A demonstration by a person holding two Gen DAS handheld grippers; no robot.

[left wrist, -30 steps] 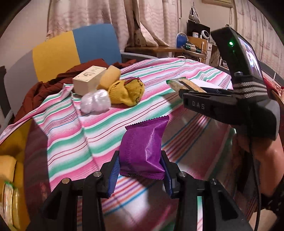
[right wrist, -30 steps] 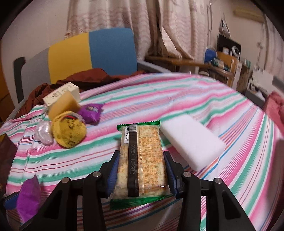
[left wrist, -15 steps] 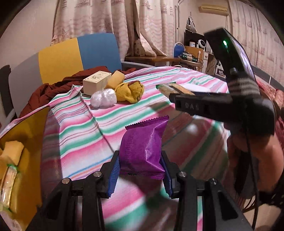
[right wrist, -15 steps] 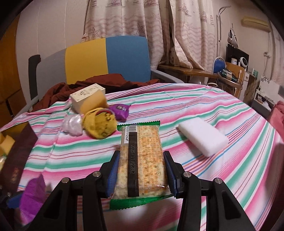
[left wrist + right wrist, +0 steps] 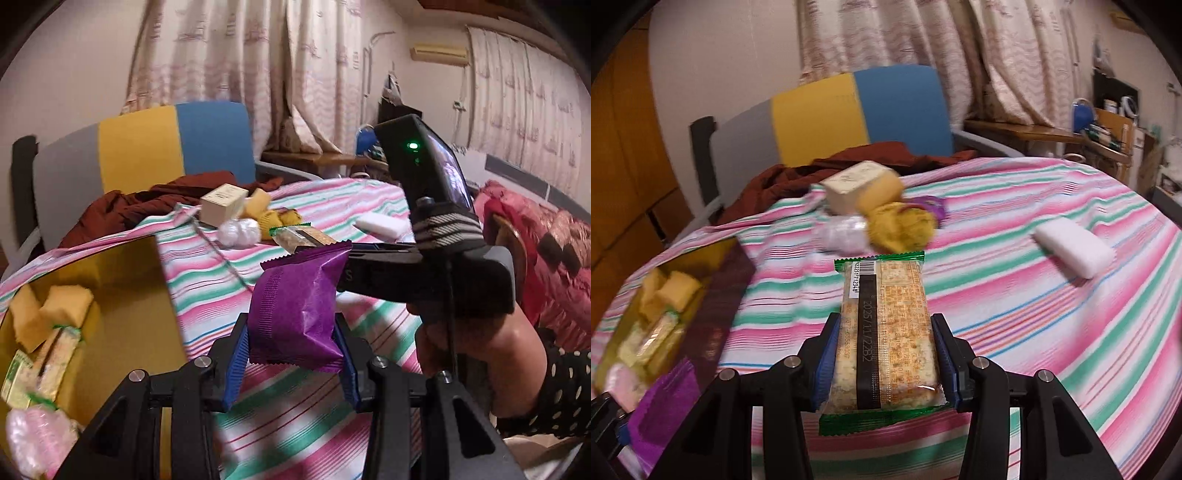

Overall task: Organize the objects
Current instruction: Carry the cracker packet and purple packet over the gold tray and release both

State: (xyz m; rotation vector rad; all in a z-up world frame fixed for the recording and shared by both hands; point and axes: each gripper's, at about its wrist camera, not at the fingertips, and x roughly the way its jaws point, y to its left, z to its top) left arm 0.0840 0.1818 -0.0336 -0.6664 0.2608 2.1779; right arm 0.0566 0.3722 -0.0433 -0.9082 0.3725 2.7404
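Clearly, in the left wrist view our left tongs [image 5: 291, 360] pinch the purple packet [image 5: 297, 314] beside the gold box [image 5: 110, 314]; a loose grip may drop it on the table [image 5: 236, 258]. In the right wrist view, our right tongs [image 5: 884, 363] pinch the cracker pack [image 5: 886, 332] above the striped cloth; it may slide out.

Both wrist fisheyes look forward and downward from close above the pink-and-green striped tablecloth [image 5: 207, 258] [image 5: 1052, 314], sharing the gold-lined open box [image 5: 122, 295] [image 5: 713, 273].

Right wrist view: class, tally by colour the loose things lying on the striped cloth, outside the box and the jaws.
Yellow: 2, sponge wedge, soft toy
White: 2, foam block, plastic bundle
Cream: 1, carton
Purple: 1, packet
Total: 6
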